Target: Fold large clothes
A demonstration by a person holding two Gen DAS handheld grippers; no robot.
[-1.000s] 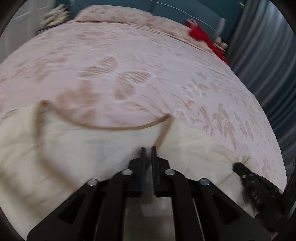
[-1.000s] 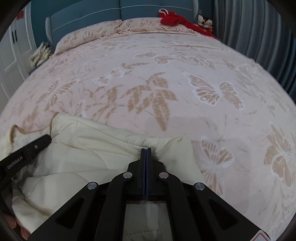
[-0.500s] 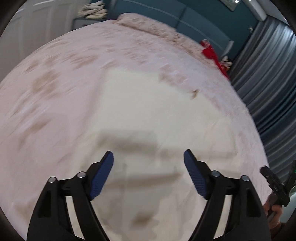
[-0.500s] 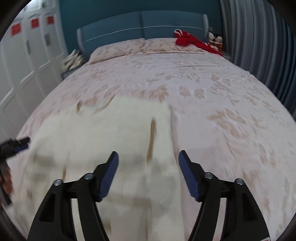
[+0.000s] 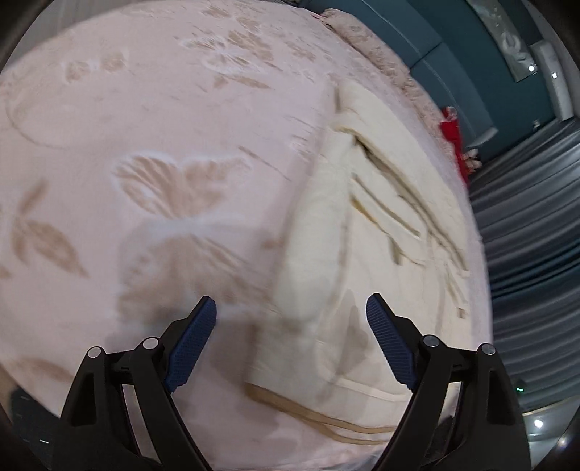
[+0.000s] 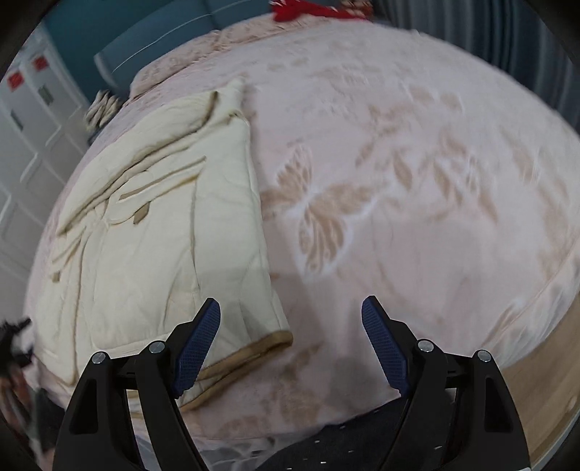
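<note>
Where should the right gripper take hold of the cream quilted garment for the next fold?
Probably the near corner with the tan trim of the cream quilted garment. It lies flat on the bedspread, just left of the open right gripper. Come in low from the right, sliding one finger under the free edge.

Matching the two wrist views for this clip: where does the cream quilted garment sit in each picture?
Left wrist: the cream quilted garment fills the right half, running from the near edge up toward the headboard.
Right wrist: it lies in the left half, its tan-trimmed corner near the left blue pad.
Shared landmark: the red item at the bed's head.
</note>
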